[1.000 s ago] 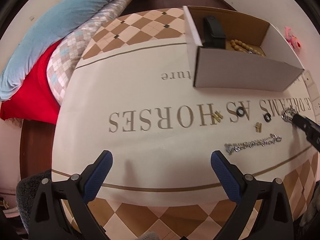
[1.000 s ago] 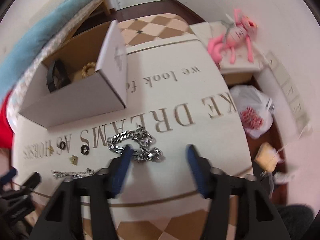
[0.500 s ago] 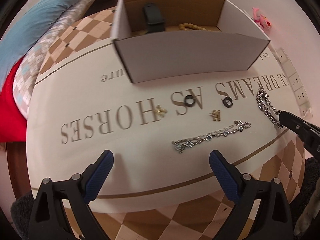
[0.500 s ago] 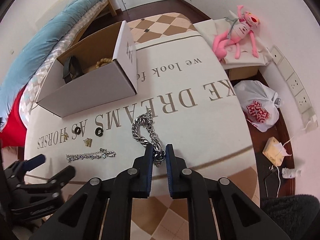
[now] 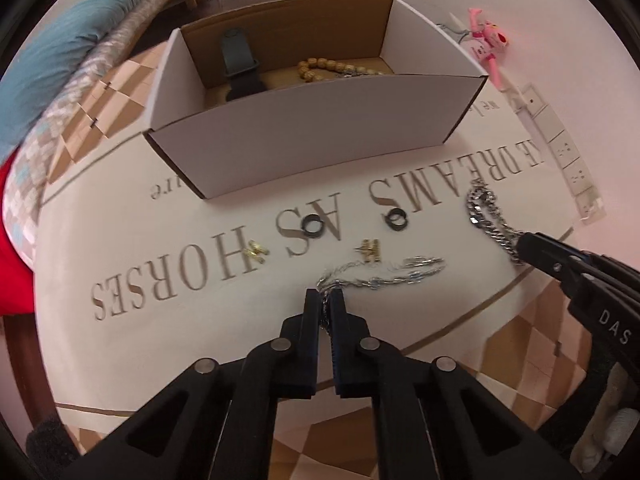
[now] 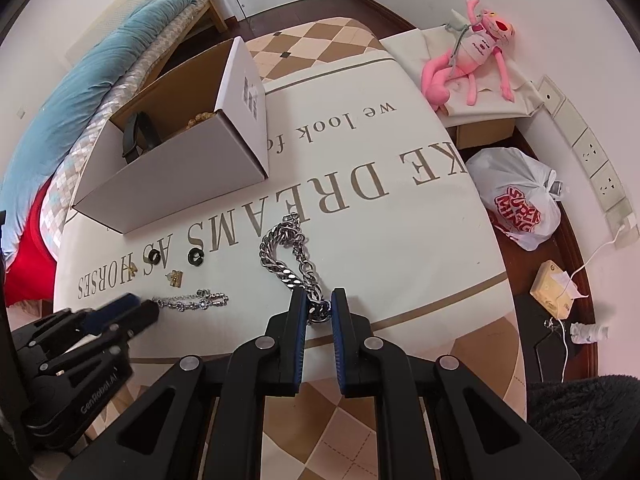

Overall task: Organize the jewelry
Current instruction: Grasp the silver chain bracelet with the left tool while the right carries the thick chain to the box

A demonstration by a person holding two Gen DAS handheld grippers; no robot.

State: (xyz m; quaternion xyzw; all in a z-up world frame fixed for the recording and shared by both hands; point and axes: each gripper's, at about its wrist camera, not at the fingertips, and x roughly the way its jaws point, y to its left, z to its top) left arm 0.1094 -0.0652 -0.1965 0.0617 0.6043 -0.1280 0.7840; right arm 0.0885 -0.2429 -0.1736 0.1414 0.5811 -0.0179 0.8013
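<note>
A thin sparkly silver bracelet [image 5: 400,276] lies on the printed tablecloth. My left gripper [image 5: 325,300] is shut on its near end, seen from the side in the right wrist view [image 6: 140,312]. A thick silver curb chain [image 6: 280,256] lies to the right, and my right gripper [image 6: 318,304] is shut on its near end. Two black rings [image 5: 312,225] [image 5: 394,218] and two small gold earrings [image 5: 256,250] [image 5: 370,249] rest on the cloth behind the bracelet. Behind them an open white cardboard box [image 5: 320,132] holds a black watch band [image 5: 240,68] and wooden beads [image 5: 332,68].
A pink plush toy [image 6: 472,52] sits on a low box beyond the table's right side. A white plastic bag [image 6: 520,200] lies on the floor below it, wall sockets [image 6: 592,152] behind. Blue and red bedding [image 6: 80,92] lies to the left.
My left gripper moved right and forward to the thin bracelet and went from wide open to shut on its end. My right gripper closed on the thick chain and has held it since.
</note>
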